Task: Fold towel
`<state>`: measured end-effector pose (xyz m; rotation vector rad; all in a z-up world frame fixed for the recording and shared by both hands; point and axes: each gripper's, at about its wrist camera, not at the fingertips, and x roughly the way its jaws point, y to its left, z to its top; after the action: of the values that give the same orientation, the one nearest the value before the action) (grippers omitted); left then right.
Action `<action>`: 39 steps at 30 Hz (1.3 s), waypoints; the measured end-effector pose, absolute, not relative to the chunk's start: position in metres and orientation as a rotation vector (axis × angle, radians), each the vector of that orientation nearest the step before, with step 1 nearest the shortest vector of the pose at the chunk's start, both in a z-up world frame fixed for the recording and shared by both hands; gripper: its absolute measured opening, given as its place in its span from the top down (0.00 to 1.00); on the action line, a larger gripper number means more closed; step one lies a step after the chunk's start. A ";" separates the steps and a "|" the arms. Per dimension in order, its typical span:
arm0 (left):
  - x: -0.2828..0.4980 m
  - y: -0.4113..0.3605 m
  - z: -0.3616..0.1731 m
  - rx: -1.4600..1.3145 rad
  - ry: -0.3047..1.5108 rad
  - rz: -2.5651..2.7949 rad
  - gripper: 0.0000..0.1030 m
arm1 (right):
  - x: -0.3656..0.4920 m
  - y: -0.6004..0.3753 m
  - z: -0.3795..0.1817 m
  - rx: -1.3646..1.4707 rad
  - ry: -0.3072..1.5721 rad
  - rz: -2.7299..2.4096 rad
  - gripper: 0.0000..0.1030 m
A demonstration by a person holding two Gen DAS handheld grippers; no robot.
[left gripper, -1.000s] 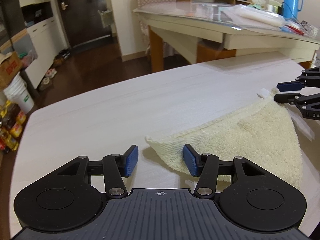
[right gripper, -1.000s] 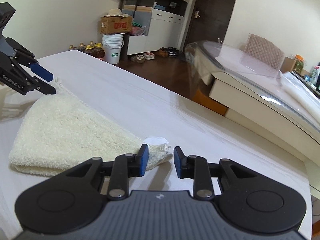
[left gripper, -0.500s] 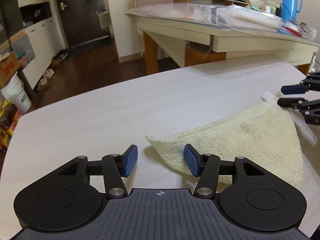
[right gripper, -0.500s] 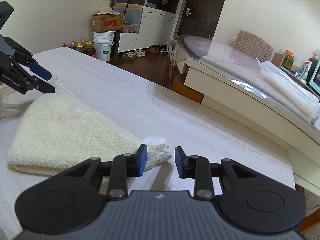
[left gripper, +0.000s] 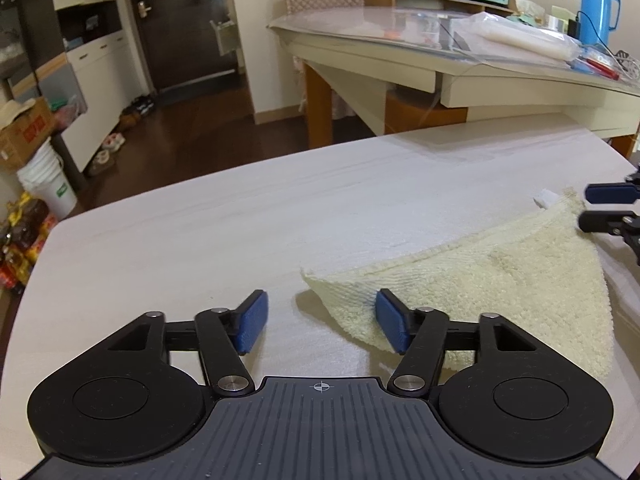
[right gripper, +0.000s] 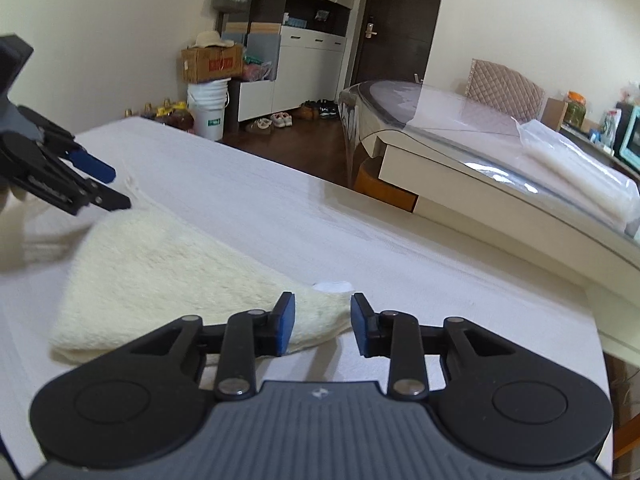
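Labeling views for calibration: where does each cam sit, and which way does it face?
Left wrist: sits on the left gripper, looking along its open fingers across the white table at one corner of the cream towel; the right gripper shows at the right edge.
Right wrist: sits on the right gripper, facing the towel's tagged corner; the left gripper shows at far left.
Shared: towel, table, each other's gripper, and the glass-topped table behind.
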<state>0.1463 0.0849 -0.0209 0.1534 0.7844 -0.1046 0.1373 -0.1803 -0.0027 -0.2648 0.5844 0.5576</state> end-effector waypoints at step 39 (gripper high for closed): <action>0.082 0.092 -0.012 0.090 0.722 -0.068 0.09 | 0.171 -0.194 -0.019 0.033 0.646 0.490 0.88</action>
<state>0.0818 0.0922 -0.0118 0.0895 0.7217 -0.0680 0.1707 -0.1939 -0.0185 0.0328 0.6455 0.4904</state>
